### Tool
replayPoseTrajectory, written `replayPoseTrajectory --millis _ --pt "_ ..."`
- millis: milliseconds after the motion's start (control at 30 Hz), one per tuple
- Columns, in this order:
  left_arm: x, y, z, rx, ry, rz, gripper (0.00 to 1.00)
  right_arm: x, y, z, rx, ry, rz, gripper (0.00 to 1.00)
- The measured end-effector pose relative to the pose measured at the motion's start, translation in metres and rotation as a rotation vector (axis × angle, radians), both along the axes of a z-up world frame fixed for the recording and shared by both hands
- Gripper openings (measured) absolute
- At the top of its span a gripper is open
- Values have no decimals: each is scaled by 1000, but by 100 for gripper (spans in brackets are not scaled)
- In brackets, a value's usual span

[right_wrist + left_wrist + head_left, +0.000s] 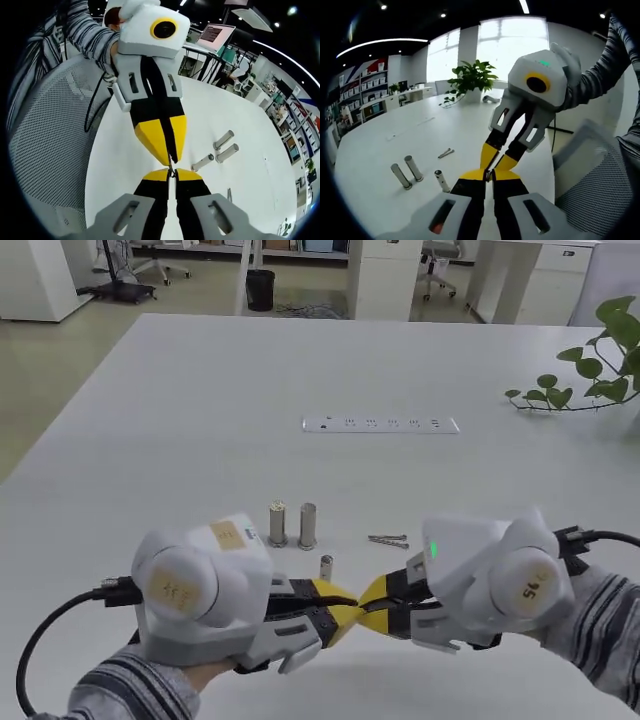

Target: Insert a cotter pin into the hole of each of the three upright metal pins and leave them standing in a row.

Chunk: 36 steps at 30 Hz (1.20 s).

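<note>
Three upright metal pins stand on the white table: two side by side (277, 523) (308, 526) and a third (326, 567) nearer me. They show again as pins (400, 176) (413, 168) (442, 180) in the left gripper view. Just in front of them my left gripper (345, 615) and right gripper (370, 598) meet tip to tip above the table, both shut. A thin cotter pin (171, 167) is pinched where the yellow tips touch, and appears as a cotter pin (491, 172) in the left gripper view too.
Spare cotter pins (388, 540) lie on the table right of the metal pins. A white power strip (380, 424) sits farther back at the middle, and a potted plant (600, 360) reaches in at the far right. A mesh chair (45, 145) stands beside the table's near edge.
</note>
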State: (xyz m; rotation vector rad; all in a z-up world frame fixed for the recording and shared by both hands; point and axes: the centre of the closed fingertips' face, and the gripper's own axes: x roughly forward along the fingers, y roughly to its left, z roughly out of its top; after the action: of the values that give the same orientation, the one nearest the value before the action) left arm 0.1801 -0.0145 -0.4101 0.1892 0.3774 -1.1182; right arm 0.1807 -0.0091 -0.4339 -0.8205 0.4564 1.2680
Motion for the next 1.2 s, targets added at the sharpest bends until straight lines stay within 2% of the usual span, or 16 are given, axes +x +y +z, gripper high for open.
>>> replayPoseTrajectory --millis 300,467,667,800,833,867,900,1000,1067,1100,1167,1200 --pt "0 1 -1 25 -46 -19 0 -1 0 2 30 44 -13 0" --pt "-1 0 -2 39 -76 -42 0 -2 0 2 58 90 -27 0" --pt "-2 -1 -3 40 -86 -58 0 -3 1 1 70 110 -36 0" --pt "0 0 -3 23 -51 -33 0 -3 0 2 67 97 -34 0" --pt "1 0 -2 16 -41 -21 0 -2 1 2 63 86 -31 0" --pt "2 -1 -1 -9 -12 1 0 0 1 2 52 61 -24 0" --pt "2 -1 0 -14 -10 1 0 0 1 3 45 49 -17 0" --pt "5 -1 4 -78 56 51 0 -1 2 3 35 27 -5 0" --pt "6 -1 4 -102 93 69 0 0 2 3 27 8 1 0" --pt "7 0 5 -109 89 69 0 0 2 4 30 14 0 0" --pt "7 2 4 -127 117 96 0 1 2 4 32 1 1 0" --pt "8 3 3 -146 159 128 0 2 2 5 29 -7 -1 0"
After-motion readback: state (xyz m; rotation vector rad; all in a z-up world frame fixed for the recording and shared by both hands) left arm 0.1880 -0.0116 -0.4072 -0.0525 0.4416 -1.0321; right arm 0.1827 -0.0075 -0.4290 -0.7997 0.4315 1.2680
